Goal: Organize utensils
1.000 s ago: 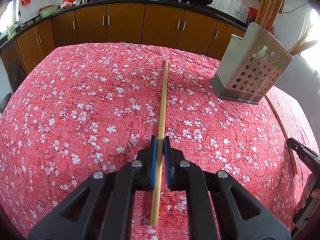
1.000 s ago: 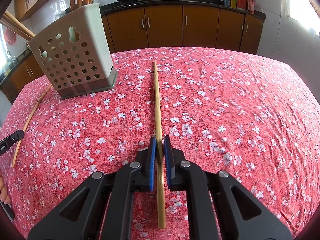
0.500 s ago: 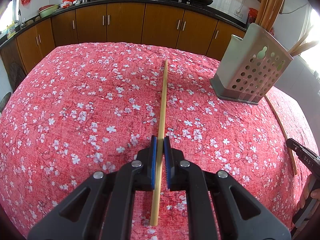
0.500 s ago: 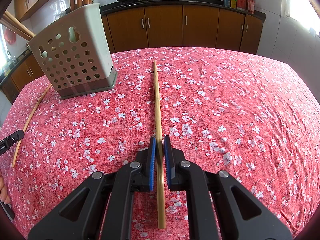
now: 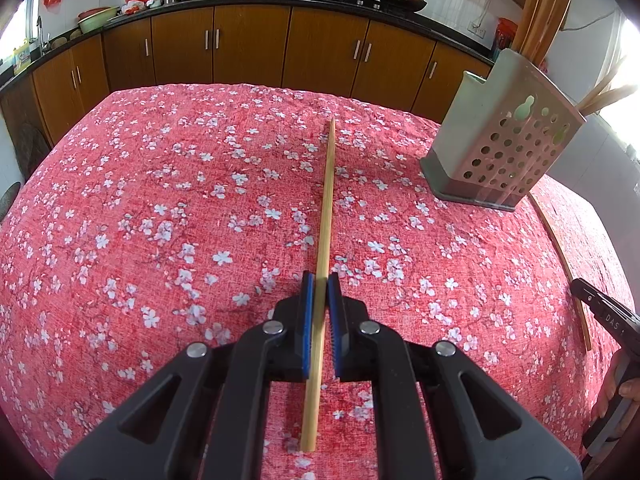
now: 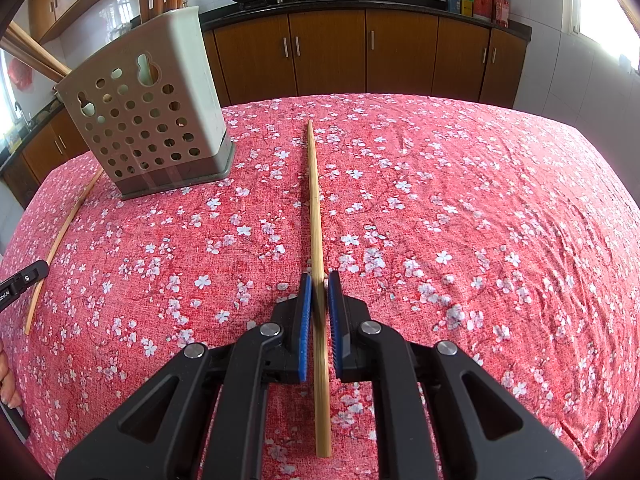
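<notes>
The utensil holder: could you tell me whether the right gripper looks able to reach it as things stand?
Probably yes: the utensil holder stands ahead-left of the right gripper, only open tablecloth between them, though its jaws are already shut on a chopstick.

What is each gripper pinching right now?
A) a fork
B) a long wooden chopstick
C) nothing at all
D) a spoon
B: the left gripper is closed on a chopstick, and the right gripper is closed on another chopstick; both sticks lie on the red flowered tablecloth.
</notes>
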Action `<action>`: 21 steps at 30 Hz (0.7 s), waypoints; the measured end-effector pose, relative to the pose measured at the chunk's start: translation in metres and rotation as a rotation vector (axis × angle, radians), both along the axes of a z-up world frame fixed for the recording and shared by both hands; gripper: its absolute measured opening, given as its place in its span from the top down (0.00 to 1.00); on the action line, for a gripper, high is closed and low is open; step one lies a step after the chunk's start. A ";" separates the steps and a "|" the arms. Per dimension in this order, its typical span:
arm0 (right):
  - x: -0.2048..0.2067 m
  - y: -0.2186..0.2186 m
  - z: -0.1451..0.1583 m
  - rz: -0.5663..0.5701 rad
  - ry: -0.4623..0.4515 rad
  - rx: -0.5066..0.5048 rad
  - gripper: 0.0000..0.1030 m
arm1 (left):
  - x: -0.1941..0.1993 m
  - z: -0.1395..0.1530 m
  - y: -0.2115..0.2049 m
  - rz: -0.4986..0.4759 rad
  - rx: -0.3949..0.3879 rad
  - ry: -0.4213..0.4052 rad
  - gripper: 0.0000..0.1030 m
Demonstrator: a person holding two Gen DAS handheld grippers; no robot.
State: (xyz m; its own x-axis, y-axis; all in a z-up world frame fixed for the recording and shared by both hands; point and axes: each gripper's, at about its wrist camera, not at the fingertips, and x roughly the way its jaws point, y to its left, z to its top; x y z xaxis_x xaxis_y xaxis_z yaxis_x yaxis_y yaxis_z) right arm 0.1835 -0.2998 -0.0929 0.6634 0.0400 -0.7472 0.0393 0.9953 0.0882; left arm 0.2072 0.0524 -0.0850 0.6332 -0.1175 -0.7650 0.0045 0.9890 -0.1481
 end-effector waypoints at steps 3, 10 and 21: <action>0.000 0.000 0.000 0.000 0.000 -0.001 0.90 | 0.000 0.000 -0.001 0.002 -0.001 0.000 0.90; -0.001 -0.003 0.001 0.002 -0.001 0.022 0.90 | -0.002 0.001 -0.008 -0.027 0.057 0.000 0.89; -0.009 -0.003 0.002 0.002 -0.001 0.025 0.91 | -0.018 0.000 -0.012 -0.038 0.079 0.001 0.88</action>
